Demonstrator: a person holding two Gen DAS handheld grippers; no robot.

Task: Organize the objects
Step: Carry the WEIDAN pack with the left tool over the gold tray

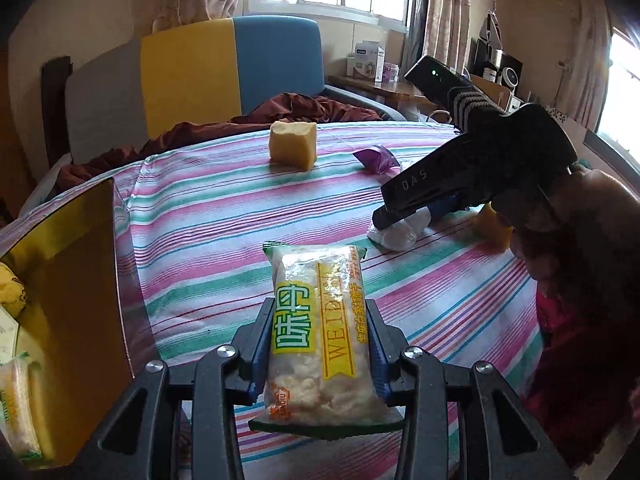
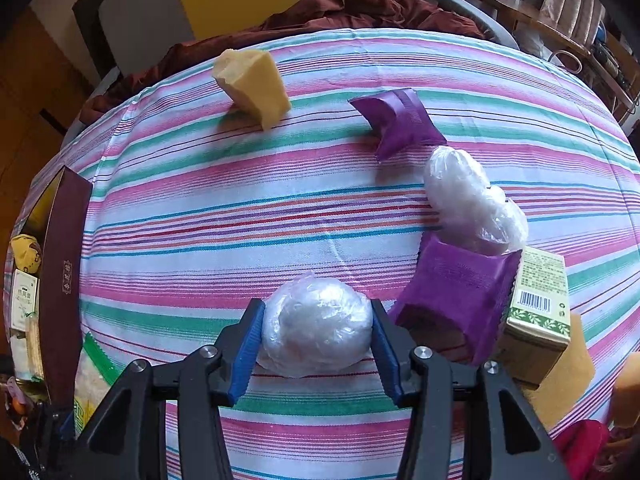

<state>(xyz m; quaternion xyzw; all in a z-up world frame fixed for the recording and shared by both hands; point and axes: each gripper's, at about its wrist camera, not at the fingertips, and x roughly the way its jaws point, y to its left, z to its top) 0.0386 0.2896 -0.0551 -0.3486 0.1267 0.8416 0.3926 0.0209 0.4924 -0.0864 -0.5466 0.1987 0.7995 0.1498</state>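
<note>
snack pack: long clear bag, pale puffed bits inside, yellow-green label, dark green sealed ends; it's clamped in the left claw, up off the striped cloth near the desk's front edge

wrapped ball: white lump in crinkly clear film, sitting on the cloth near the front edge, right claw clenched on both its sides

box: open, gold inside, at the desk's left edge; holds another of the same snack packs, plus a yellow pouch, rest too cut off to call

other stuff: yellow chunk near the far edge, purple packets and a green carton on the right
</note>
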